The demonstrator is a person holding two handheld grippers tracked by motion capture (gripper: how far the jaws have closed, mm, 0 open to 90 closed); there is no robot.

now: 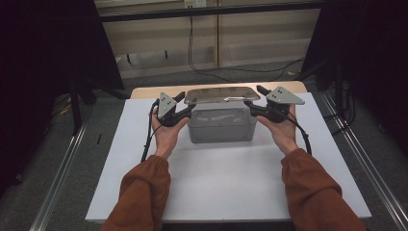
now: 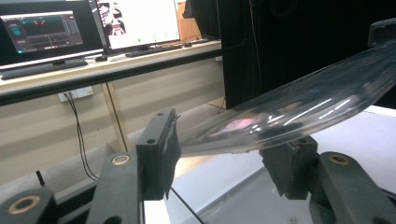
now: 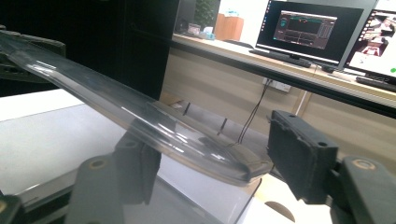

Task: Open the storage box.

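Clear box (image 1: 221,126) standing on the white board (image 1: 216,187) near its far edge, mid-width; clear lid (image 1: 222,94) held just above the box, roughly level in the high view, spanning from one gripper to the other. Left gripper (image 1: 183,102) at the lid's left end, gripped in the left hand (image 1: 166,131); in the left gripper view, jaws standing well apart with the lid's rounded end (image 2: 299,105) lying between them, resting by the right jaw and passing close to the left one; cannot tell whether either pad presses it. Right gripper (image 1: 254,97) at the lid's right end, in the right hand (image 1: 283,130); in the right gripper view, jaws likewise wide open, lid's end (image 3: 140,119) sitting over the left jaw, clear gap to the right jaw; firm hold not confirmed. Orange sleeves (image 1: 144,192) coming in from the bottom; monitors (image 3: 310,30) on a desk behind, cables (image 1: 202,62) trailing on the floor beyond the table.
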